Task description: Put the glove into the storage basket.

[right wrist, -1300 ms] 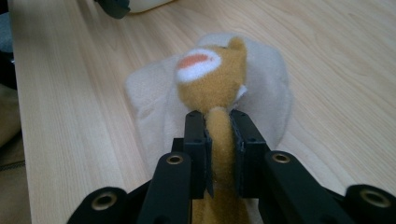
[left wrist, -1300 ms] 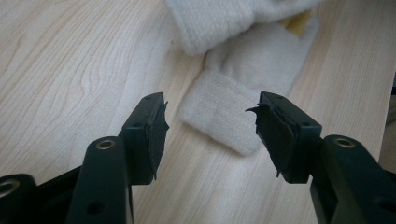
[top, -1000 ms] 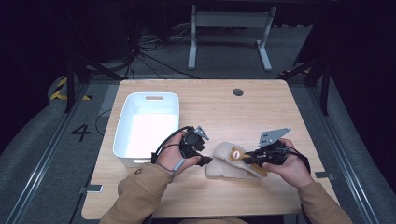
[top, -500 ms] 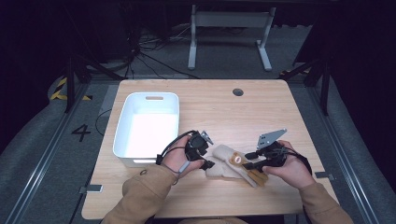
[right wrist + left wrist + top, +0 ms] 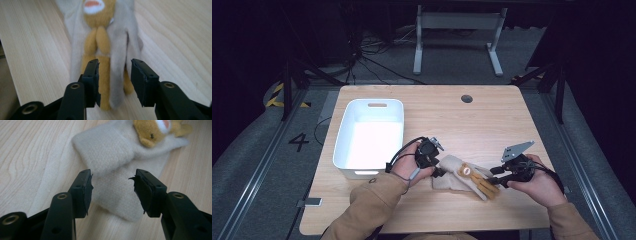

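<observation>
- High view: a wooden worktop (image 5: 512, 120) carries a white bin (image 5: 369, 137) at its left, open side up. Near the front edge lies a beige fleece mitten (image 5: 462, 175) with a tan plush animal face and tan tips. The person's left hand (image 5: 409, 167) holds the left claw (image 5: 440, 172) at the mitten's cuff end, just right of the bin's front corner. The right hand (image 5: 537, 182) holds the right claw (image 5: 496, 181) at the mitten's tan finger end; a grey three-cornered plate (image 5: 517, 149) stands on top of it. The two claws face each other with the mitten between them.
- Left gripper view: the left claw (image 5: 113, 191) stands wide — its two black jaws spread to either side of the mitten's (image 5: 112, 157) beige cuff, which lies flat on the worktop (image 5: 30, 152) between and beyond them. The pads (image 5: 87, 191) are not pressed on the cloth. The tan plush face (image 5: 152, 131) shows at the far end.
- Right gripper view: the right claw (image 5: 113, 81) is partly open — its jaws straddle the mitten's (image 5: 105, 50) finger end, a beige finger and a tan strip lying in the gap. Whether the pads (image 5: 93, 80) touch the fabric I cannot tell. The plush face (image 5: 96, 10) lies farther off on the worktop (image 5: 175, 30).
</observation>
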Action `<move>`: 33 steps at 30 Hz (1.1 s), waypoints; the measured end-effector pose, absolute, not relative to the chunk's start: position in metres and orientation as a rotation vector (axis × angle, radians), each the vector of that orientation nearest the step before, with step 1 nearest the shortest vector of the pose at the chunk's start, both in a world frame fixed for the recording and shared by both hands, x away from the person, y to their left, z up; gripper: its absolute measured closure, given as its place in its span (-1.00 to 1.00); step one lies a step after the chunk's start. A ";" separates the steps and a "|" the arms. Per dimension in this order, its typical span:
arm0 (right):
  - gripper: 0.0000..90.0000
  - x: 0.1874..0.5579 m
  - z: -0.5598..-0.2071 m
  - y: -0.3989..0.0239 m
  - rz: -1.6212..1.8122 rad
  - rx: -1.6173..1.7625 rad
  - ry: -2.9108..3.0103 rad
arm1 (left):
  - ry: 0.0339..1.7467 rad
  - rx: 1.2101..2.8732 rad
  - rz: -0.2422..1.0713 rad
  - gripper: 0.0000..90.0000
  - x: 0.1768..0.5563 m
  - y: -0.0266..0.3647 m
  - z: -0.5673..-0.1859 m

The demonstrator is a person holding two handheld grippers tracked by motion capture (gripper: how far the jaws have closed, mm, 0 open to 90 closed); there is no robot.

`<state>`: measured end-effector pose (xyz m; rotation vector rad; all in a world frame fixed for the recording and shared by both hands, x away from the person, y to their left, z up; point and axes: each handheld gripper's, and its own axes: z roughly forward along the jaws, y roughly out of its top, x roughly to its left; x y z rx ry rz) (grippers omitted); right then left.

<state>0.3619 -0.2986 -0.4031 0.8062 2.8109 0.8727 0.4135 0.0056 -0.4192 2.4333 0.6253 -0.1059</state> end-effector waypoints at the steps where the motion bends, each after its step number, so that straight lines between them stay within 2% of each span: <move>1: 0.35 0.361 -0.404 -0.299 0.859 0.812 2.819 | 0.620 2.442 -0.109 0.09 0.415 0.005 -0.420; 13: 0.40 0.353 -0.415 -0.308 0.675 0.903 2.897 | 0.609 2.472 -0.143 0.10 0.424 -0.002 -0.428; 16: 0.53 0.354 -0.418 -0.309 0.674 0.914 2.886 | 0.612 2.468 -0.153 0.12 0.426 -0.001 -0.430; 24: 0.69 0.356 -0.422 -0.309 0.666 0.910 2.874 | 0.595 2.451 -0.154 0.13 0.428 -0.001 -0.433; 32: 0.84 0.357 -0.422 -0.306 0.679 0.898 2.867 | 0.576 2.473 -0.128 0.33 0.426 -0.006 -0.434; 33: 0.86 0.357 -0.422 -0.305 0.679 0.898 2.866 | 0.570 2.481 -0.120 0.47 0.426 -0.006 -0.433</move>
